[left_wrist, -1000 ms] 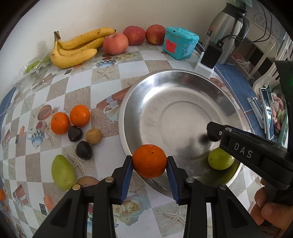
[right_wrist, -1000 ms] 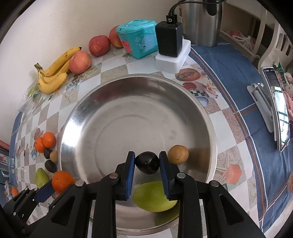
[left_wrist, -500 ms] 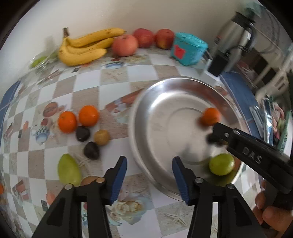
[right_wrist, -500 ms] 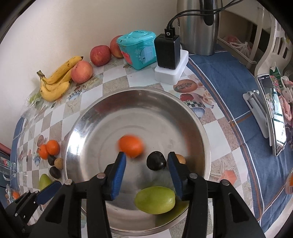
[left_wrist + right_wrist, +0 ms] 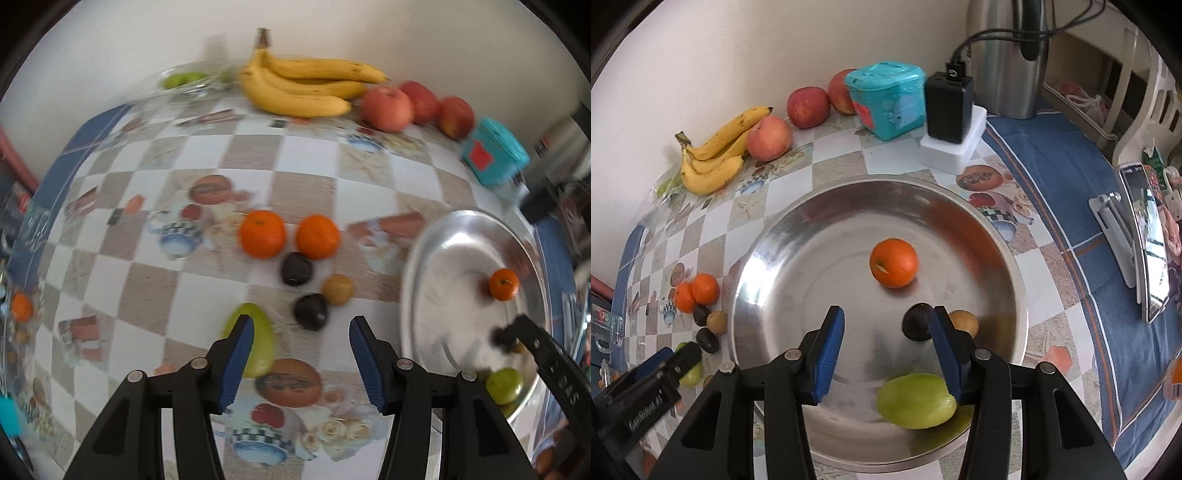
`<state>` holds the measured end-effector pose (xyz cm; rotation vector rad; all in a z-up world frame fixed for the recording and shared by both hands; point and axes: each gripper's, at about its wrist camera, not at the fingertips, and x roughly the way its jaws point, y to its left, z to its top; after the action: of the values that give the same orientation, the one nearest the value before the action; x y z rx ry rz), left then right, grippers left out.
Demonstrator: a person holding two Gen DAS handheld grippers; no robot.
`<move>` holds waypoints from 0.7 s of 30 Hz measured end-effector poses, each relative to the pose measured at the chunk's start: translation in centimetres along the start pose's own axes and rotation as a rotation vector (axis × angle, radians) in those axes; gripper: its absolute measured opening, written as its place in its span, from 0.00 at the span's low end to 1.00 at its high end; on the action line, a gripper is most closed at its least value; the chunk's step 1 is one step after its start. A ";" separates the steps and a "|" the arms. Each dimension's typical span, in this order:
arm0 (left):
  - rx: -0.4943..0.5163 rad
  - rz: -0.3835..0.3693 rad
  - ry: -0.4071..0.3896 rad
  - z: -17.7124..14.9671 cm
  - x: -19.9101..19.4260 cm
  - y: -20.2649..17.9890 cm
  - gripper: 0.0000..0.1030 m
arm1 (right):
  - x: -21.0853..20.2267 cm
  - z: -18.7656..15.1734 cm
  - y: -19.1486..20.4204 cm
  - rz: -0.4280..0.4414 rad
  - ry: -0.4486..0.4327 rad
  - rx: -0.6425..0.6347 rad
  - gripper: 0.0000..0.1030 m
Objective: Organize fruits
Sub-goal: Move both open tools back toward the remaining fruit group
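**Q:** Left wrist view: what is shown?

**A:** Left gripper (image 5: 301, 350), jaws apart and empty, having just been opening. It hangs above loose fruit on the checked tablecloth (image 5: 306, 155): two oranges (image 5: 262, 233) side by side, two dark plums (image 5: 296, 268), a small brown fruit (image 5: 337, 289) and a green mango (image 5: 255, 341) partly behind the left finger. One orange in the bowl (image 5: 503, 283) already lies in the steel bowl (image 5: 417, 251).

**Q:** Right wrist view?

**A:** Right gripper (image 5: 886, 345), jaws likewise just opened and holding nothing, over the bowl. A released plum (image 5: 916, 322) sits just beside its right finger; a green mango in the bowl (image 5: 916, 400) lies near the rim.

**Q:** How will the remaining fruit handle?

**A:** Probably light, round and prone to rolling. The plums look smooth and bruisable; grip gently across the widest middle. The mango is best taken across its narrow width.
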<state>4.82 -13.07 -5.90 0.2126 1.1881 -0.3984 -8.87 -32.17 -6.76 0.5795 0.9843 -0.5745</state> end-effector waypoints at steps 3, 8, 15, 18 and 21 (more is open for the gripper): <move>-0.044 0.009 -0.007 0.3 -0.5 1.2 0.56 | -0.3 0.0 0.5 0.021 -0.002 -0.009 0.48; -0.057 0.014 -0.039 0.9 -1.4 1.8 0.56 | -0.8 0.2 1.4 0.047 -0.011 -0.027 0.48; -0.038 0.018 -0.043 0.9 -1.7 1.4 0.56 | -1.4 0.3 2.0 0.048 -0.025 -0.048 0.48; -0.039 0.022 -0.037 0.8 -1.5 1.6 0.56 | -1.3 0.2 2.1 0.043 -0.021 -0.051 0.48; -0.042 0.024 -0.030 0.8 -1.4 1.7 0.56 | -1.1 0.2 2.1 0.039 -0.016 -0.057 0.48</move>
<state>5.78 -11.57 -4.43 0.1839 1.1620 -0.3546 -7.84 -30.61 -5.35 0.5416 0.9697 -0.5144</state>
